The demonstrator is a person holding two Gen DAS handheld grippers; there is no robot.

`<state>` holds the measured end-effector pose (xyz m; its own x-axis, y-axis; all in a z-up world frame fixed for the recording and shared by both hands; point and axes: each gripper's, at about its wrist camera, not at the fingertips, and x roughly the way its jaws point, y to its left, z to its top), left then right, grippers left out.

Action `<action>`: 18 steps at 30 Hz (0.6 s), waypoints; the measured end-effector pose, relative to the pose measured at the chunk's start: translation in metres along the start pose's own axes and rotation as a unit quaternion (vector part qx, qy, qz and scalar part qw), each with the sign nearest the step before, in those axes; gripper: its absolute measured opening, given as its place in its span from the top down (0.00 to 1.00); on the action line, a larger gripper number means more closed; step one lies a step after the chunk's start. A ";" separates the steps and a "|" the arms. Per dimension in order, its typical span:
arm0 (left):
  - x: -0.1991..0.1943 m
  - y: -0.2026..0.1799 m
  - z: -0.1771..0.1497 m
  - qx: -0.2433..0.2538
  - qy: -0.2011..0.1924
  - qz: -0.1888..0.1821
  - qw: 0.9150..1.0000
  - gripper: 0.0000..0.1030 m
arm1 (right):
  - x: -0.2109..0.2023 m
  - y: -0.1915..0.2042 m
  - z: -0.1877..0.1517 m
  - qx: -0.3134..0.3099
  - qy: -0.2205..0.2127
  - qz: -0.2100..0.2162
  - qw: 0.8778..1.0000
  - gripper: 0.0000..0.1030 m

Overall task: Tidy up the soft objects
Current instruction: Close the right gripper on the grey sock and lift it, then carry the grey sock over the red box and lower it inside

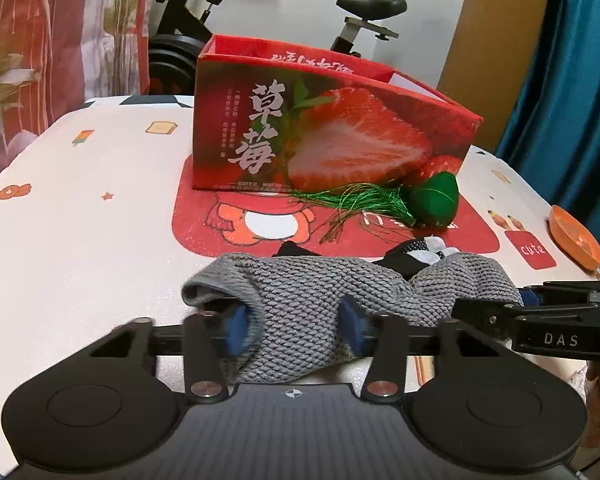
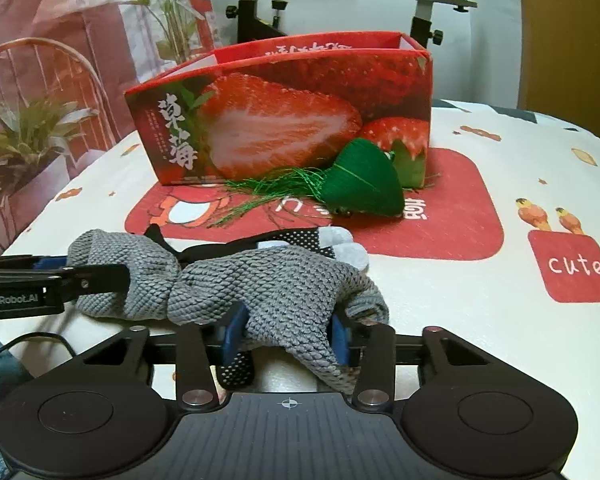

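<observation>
Left gripper (image 1: 296,326) pinches 1 end of the grey knit sock (image 1: 300,292), right gripper (image 2: 286,332) pinches the other end. Sock lies on the tablecloth (image 1: 80,248) in front of the strawberry box (image 1: 320,128); green tasselled pouch (image 1: 434,198) rests against the box front.

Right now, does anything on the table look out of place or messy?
Yes: the green tasselled ornament lies on its side against the strawberry box, threads splayed over the mat. The grey knit sock sits bunched over a black dotted one.

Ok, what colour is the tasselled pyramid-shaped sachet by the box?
Green tasselled pyramid-shaped sachet; clearest in right wrist view.
</observation>
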<state>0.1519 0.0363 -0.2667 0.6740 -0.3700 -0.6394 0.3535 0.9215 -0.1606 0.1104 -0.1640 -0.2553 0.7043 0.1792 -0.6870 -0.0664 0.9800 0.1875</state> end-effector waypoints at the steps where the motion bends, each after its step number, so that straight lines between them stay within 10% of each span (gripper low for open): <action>1: -0.001 0.001 0.000 0.000 0.000 0.001 1.000 0.65 | 0.000 0.000 0.000 0.001 -0.001 0.002 1.000 0.66; 18: -0.044 -0.011 0.019 0.013 -0.082 0.017 0.996 0.79 | -0.033 0.013 0.019 -0.025 -0.075 0.027 0.997 0.77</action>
<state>0.1305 0.0406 -0.2228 0.7825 -0.3541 -0.5121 0.3435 0.9316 -0.1194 0.0997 -0.1590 -0.2166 0.7962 0.2207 -0.5634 -0.1392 0.9729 0.1844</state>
